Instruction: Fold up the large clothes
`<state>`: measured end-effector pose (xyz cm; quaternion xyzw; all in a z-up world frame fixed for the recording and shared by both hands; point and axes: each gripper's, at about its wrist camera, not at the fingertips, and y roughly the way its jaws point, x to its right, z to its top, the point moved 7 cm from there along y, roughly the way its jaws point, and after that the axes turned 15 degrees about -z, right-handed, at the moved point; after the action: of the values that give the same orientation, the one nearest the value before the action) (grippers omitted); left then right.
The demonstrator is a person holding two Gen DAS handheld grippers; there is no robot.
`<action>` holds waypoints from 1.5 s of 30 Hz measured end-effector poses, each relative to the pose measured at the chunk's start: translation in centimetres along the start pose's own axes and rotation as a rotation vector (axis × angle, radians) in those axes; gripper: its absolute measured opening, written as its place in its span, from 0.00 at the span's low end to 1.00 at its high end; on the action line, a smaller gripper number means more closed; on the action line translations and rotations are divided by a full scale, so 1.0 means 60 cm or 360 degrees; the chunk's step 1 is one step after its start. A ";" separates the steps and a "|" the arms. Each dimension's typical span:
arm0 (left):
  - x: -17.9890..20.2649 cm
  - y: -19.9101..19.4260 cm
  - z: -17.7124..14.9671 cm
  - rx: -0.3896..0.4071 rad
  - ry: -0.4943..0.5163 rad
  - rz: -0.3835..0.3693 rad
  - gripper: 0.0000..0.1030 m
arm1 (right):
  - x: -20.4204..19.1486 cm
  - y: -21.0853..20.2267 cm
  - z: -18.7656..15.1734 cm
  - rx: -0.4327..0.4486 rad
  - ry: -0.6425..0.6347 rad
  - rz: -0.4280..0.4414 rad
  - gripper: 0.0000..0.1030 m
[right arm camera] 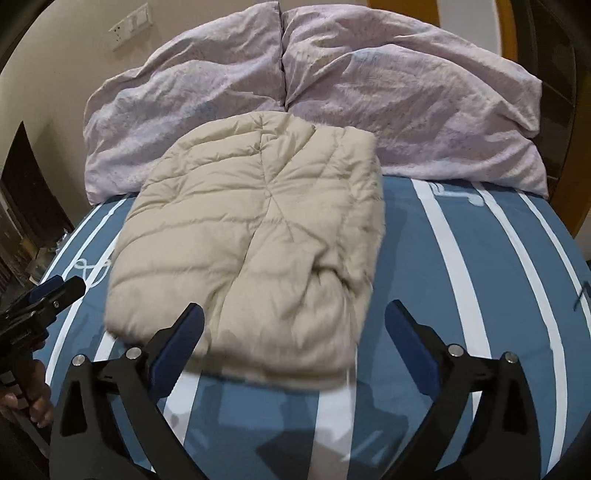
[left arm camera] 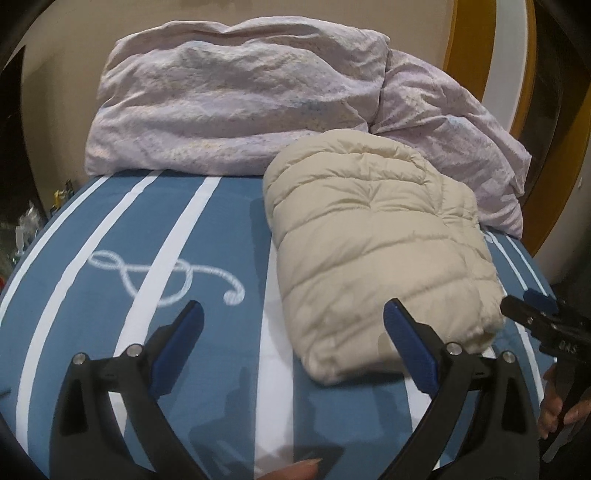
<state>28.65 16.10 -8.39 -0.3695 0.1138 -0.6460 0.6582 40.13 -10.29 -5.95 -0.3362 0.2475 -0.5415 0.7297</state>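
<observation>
A cream quilted puffer jacket (left arm camera: 373, 254) lies folded into a thick bundle on the blue striped bed sheet (left arm camera: 207, 354); in the right wrist view the jacket (right arm camera: 251, 236) fills the middle. My left gripper (left arm camera: 293, 314) is open and empty, just in front of the bundle's near left corner, its right finger beside the near edge. My right gripper (right arm camera: 293, 314) is open and empty, over the bundle's near edge, not touching. The right gripper also shows at the right edge of the left wrist view (left arm camera: 532, 314), and the left gripper at the left edge of the right wrist view (right arm camera: 55, 291).
Two lilac pillows (right arm camera: 406, 107) lie against the wall at the head of the bed, right behind the jacket. A wall socket plate (right arm camera: 129, 26) is above them. Dark furniture with clutter (right arm camera: 22, 221) stands left of the bed. A yellow frame (left arm camera: 484, 55) is at the right.
</observation>
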 end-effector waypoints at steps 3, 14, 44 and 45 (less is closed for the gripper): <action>0.009 -0.019 -0.021 -0.0012 0.0004 0.0014 0.96 | 0.008 -0.022 -0.023 -0.0027 0.0034 -0.0030 0.99; 0.064 -0.062 -0.093 -0.0103 0.0027 -0.0096 0.96 | 0.004 -0.085 -0.089 -0.0104 0.0083 0.0023 0.99; 0.104 -0.151 -0.123 -0.0113 -0.0034 -0.0213 0.96 | -0.022 -0.186 -0.123 -0.0055 0.0045 0.0094 0.99; 0.106 -0.152 -0.123 -0.0113 -0.0034 -0.0218 0.96 | -0.022 -0.187 -0.123 -0.0054 0.0042 0.0093 0.99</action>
<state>17.92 8.65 -5.72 -0.4065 0.1040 -0.6811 0.6000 27.37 -12.77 -2.25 -0.3338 0.2761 -0.5201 0.7361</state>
